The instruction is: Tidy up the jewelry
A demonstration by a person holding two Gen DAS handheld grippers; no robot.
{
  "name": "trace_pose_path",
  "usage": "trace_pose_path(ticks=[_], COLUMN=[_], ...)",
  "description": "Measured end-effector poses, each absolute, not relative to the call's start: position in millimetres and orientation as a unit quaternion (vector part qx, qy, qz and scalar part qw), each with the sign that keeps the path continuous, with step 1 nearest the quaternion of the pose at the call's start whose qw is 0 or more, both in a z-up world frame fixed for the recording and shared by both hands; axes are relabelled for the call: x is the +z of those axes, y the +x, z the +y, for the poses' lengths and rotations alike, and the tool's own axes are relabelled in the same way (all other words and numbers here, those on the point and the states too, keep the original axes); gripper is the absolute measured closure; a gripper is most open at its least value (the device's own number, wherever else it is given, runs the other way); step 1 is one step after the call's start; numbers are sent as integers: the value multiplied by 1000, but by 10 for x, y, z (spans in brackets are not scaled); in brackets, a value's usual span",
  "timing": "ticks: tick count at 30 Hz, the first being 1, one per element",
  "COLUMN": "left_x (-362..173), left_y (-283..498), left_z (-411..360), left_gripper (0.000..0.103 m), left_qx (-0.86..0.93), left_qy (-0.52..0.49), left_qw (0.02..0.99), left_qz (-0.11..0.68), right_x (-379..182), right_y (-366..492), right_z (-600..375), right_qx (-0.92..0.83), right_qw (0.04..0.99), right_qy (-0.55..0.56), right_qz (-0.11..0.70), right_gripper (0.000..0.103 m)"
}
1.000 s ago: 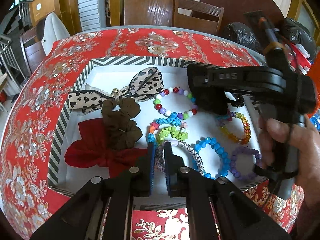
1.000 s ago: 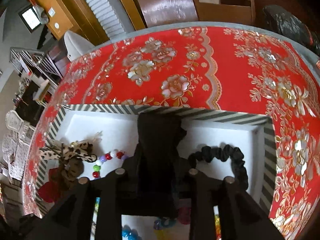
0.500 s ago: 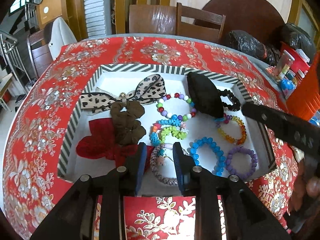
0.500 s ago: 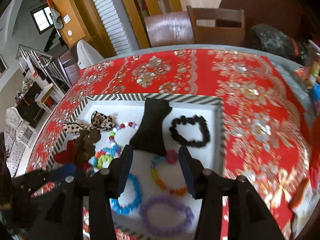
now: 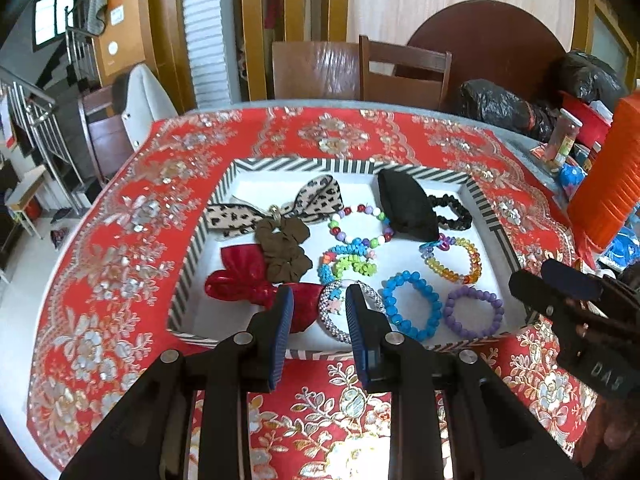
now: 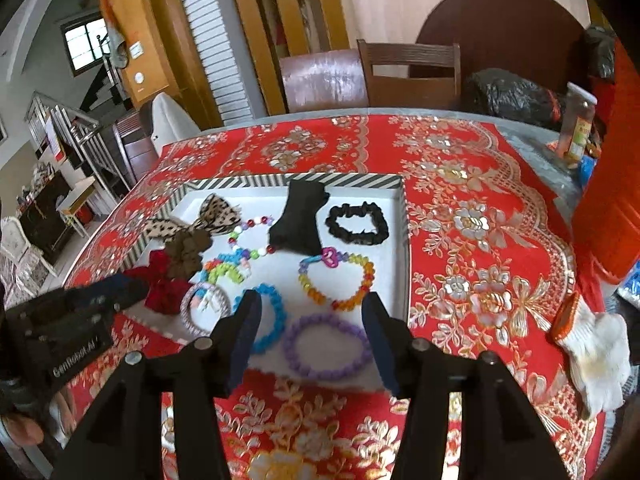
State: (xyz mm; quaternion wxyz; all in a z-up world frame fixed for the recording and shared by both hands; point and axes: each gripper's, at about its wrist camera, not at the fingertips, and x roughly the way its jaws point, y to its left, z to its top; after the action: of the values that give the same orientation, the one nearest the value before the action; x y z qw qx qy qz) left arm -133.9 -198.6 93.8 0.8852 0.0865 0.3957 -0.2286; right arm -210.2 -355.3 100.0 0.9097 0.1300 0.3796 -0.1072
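Left gripper (image 5: 319,309) jaws part-open, empty, having just widened, above the near edge of the striped-rim white tray (image 5: 487,215). Right gripper (image 6: 311,312) jaws stand wider after opening, empty, above the same tray's near edge.

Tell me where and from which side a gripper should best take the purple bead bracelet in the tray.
Probably the bracelet's near arc, from above: it lies flat as an open ring by the tray's near right corner, clear of the blue bracelet. One finger inside the ring, one outside, pinching the bead strand. The right gripper is open and nearest.
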Motion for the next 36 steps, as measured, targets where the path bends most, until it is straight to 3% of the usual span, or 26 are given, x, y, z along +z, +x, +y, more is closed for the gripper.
trace_pose_path(ticks=[5, 16, 20, 36], left_x=[1078, 1225, 1231, 1259], left_y=[-1466, -1642, -1660, -1707], left_z=[-1912, -1847, -1843, -1843], left_gripper=[75, 75, 75, 75], left_qx=[-220, -209, -206, -205], left_qy=[90, 89, 92, 95], left_qw=[897, 909, 911, 911], left_qz=[372, 349, 346, 344], right_x=[1117, 1225, 1239, 1185], right_y=[-2226, -2370, -2400, -2401], right_z=[-3406, -3225, -3230, -3230], right_qx=[-105, -104, -111, -117], right_qw=[918, 923, 923, 918], right_qy=[119, 111, 115, 116], right_qz=[364, 352, 350, 360], right_gripper=[42, 41, 34, 34])
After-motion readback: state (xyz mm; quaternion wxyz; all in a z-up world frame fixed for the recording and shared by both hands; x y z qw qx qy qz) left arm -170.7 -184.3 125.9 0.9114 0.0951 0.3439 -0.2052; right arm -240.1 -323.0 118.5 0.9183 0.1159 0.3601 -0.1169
